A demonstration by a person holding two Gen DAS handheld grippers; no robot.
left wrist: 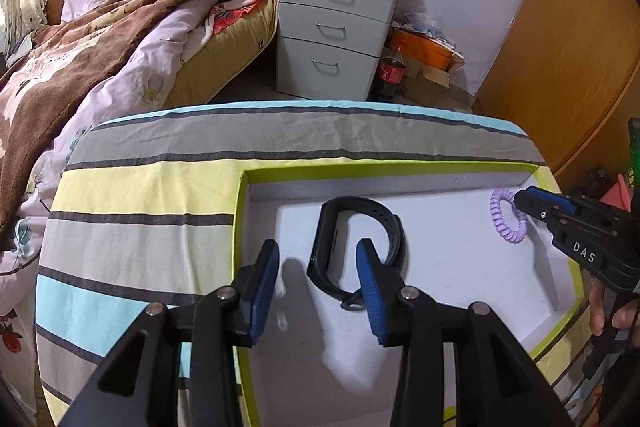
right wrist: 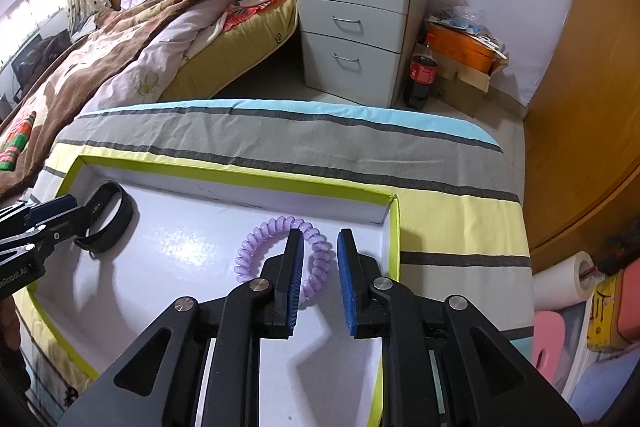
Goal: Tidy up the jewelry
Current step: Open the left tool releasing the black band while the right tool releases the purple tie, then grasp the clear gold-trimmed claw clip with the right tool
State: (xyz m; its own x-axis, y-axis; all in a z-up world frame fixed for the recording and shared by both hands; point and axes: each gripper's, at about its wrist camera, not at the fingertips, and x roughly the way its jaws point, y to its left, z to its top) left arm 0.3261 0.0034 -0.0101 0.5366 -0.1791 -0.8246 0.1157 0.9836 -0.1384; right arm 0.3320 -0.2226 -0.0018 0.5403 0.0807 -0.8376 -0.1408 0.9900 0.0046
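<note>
A black wristband (left wrist: 356, 239) lies in a white tray with a lime-green rim (left wrist: 360, 169). My left gripper (left wrist: 318, 259) is open, its jaws standing to either side of the band's left arm just above the tray floor. A purple spiral bracelet (right wrist: 280, 251) lies at the tray's right end (right wrist: 394, 227). My right gripper (right wrist: 319, 247) is open over the bracelet's right side, with one finger inside the ring. The bracelet (left wrist: 506, 219) and the right gripper (left wrist: 536, 205) also show in the left wrist view. The band (right wrist: 108, 223) and the left gripper (right wrist: 76, 209) show in the right wrist view.
The tray sits on a striped cloth-covered table (left wrist: 160, 187). Behind it are a bed with a brown blanket (left wrist: 80, 59), a white drawer cabinet (left wrist: 332, 27), a cola bottle (left wrist: 392, 73) and an orange box (left wrist: 424, 47). A wooden wardrobe (left wrist: 580, 47) stands at the right.
</note>
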